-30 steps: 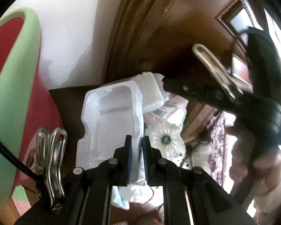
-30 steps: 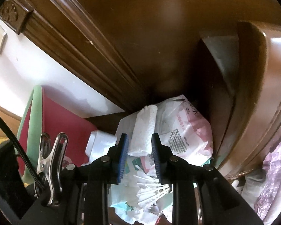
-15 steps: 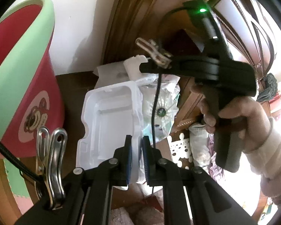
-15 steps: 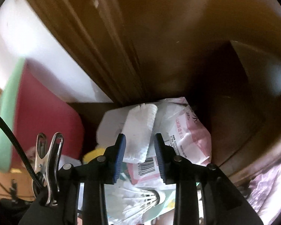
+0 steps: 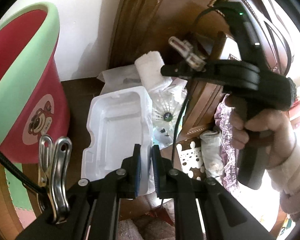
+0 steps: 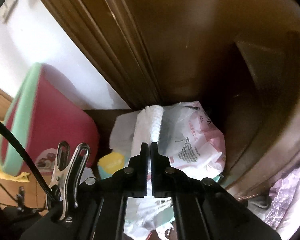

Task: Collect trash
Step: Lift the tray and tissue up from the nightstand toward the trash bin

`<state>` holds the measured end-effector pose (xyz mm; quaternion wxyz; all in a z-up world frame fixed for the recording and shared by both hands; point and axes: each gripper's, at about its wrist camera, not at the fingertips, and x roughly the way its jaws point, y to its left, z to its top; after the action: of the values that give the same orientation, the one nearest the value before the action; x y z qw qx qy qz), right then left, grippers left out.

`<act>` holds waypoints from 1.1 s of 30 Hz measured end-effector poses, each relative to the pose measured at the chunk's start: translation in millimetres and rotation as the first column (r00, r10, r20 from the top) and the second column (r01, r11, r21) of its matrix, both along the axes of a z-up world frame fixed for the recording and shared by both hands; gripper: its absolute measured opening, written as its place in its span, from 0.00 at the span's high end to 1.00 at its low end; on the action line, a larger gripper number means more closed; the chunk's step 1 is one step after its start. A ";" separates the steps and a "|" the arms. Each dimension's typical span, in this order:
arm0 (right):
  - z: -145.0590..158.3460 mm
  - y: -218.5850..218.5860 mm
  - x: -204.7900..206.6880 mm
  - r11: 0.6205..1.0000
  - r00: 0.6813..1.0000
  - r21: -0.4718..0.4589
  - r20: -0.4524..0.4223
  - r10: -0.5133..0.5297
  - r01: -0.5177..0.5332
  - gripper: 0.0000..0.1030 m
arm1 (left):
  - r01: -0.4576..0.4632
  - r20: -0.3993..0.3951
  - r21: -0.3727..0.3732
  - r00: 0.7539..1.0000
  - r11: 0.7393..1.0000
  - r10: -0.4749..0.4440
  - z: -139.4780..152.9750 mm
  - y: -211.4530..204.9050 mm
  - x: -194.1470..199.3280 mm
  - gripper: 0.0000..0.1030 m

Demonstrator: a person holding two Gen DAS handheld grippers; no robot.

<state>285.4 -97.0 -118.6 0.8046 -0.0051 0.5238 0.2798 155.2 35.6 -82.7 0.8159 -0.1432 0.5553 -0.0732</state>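
Observation:
A white moulded plastic tray (image 5: pixel 118 132) hangs from my left gripper (image 5: pixel 145 150), which is shut on its near edge. Beyond it a trash pile lies in the corner by the dark wood door frame: a folded white tissue wad (image 5: pixel 150 68), a shuttlecock (image 5: pixel 166 110) and a pink-printed plastic bag (image 6: pixel 196 140). My right gripper (image 6: pixel 149 146) is shut on the tissue wad (image 6: pixel 150 124), which stands up between its pads. In the left wrist view a hand (image 5: pixel 258 128) holds that right gripper (image 5: pixel 164 71) with its tip at the wad.
A red bin with a green rim and a bear sticker (image 5: pixel 20 80) stands left of the pile, also seen as the bin (image 6: pixel 40 110). A yellow-topped item (image 6: pixel 112 160) lies by it. Dark wooden furniture (image 6: pixel 270 100) closes the right side, with purple lace cloth (image 5: pixel 228 140) below.
My right gripper's jaws went from apart around the tissue wad to shut on it. The left gripper drew back a little with the tray, bringing the red bin more into view.

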 end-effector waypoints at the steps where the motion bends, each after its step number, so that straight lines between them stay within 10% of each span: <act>1: 5.1 -3.4 -3.2 1.000 1.000 0.013 0.006 -0.005 0.005 0.97 | 0.002 0.003 0.001 1.000 1.000 -0.002 1.0 -0.9 -1.3 0.89; 33: 116.2 -69.9 -114.1 0.980 0.982 0.195 0.189 -0.002 -0.036 0.97 | -0.142 0.173 0.083 0.977 0.986 0.126 104.4 -1.6 -63.0 0.89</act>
<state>171.3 -166.9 -2.4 0.8446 0.0437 0.4149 0.3355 92.2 34.0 21.7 0.8687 -0.1348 0.4766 -0.0031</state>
